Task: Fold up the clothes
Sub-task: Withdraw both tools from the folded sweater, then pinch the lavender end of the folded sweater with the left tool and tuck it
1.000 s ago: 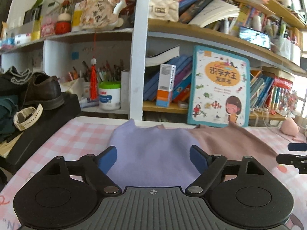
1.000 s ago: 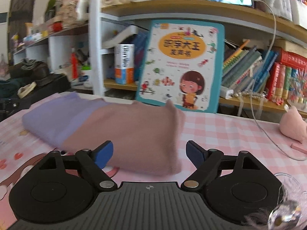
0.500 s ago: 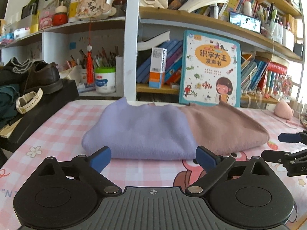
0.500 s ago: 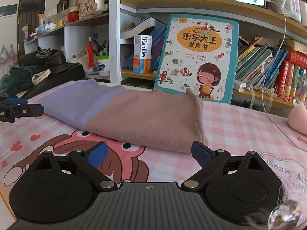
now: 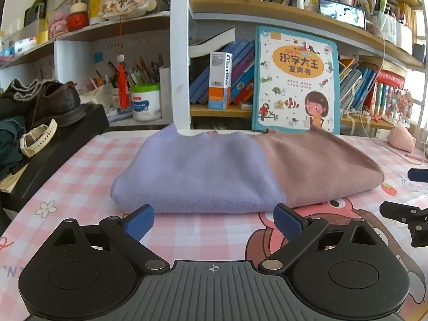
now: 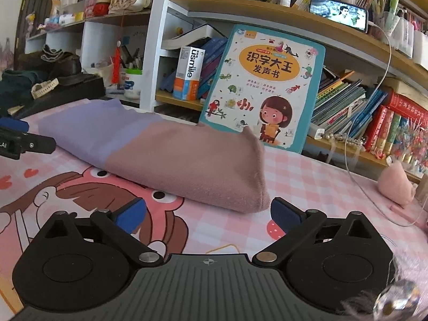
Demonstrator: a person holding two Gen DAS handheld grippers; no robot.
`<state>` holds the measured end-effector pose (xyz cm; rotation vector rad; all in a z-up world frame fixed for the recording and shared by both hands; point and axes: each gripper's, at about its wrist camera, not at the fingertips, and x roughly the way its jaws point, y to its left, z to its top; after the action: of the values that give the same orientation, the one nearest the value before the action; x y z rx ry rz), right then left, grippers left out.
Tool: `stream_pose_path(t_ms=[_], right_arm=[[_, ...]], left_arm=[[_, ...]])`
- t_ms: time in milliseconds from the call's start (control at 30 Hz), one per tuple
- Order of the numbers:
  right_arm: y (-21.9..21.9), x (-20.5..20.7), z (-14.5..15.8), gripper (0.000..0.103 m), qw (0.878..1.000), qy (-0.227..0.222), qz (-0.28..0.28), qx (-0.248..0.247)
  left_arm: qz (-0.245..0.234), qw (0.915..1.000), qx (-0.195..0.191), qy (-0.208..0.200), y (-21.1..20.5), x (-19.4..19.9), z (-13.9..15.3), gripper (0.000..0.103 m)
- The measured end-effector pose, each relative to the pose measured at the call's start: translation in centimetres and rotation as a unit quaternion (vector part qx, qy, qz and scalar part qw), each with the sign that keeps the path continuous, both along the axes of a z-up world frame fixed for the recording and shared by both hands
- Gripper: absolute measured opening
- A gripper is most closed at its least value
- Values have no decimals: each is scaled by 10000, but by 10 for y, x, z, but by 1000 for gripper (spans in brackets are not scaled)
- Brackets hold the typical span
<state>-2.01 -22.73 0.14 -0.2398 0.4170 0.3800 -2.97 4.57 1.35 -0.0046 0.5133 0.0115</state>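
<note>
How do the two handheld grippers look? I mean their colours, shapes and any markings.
The left gripper and the right gripper look alike: a black ribbed plastic body with a small crosshair mark, two round black discs, black link arms with silver pivot pins, and blue pads on the fingertips. The right one has a clear bead with fluff at its lower right corner.

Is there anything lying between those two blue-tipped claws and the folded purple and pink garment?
Nothing visible does. Only bare checked tablecloth lies between the open left gripper and the folded garment, and likewise for the open right gripper, which faces its pink end.
</note>
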Motion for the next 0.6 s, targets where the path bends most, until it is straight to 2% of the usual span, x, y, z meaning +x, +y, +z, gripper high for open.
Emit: stream_pose_path(t_ms=[167, 300, 367, 433, 533, 600], right_arm=[[-1, 2, -2, 102, 9999, 128, -34, 36], [-1, 5, -4, 102, 9997, 228, -67, 9], [2, 6, -6, 102, 9996, 272, -88, -80], [5, 5, -7, 102, 9995, 268, -25, -159], [9, 3, -7, 102, 9994, 228, 63, -263], [10, 3, -8, 102, 9992, 233, 86, -301]], left_arm=[[103, 9997, -174, 136, 7, 4, -3, 98], [334, 9977, -535, 263, 20, 8, -5, 98], [423, 9937, -980, 341, 31, 11, -7, 97], [490, 9832, -1696, 472, 46, 15, -11, 96], [682, 9597, -2677, 512, 64, 21, -16, 93], [841, 9416, -3218, 532, 75, 25, -20, 85]])
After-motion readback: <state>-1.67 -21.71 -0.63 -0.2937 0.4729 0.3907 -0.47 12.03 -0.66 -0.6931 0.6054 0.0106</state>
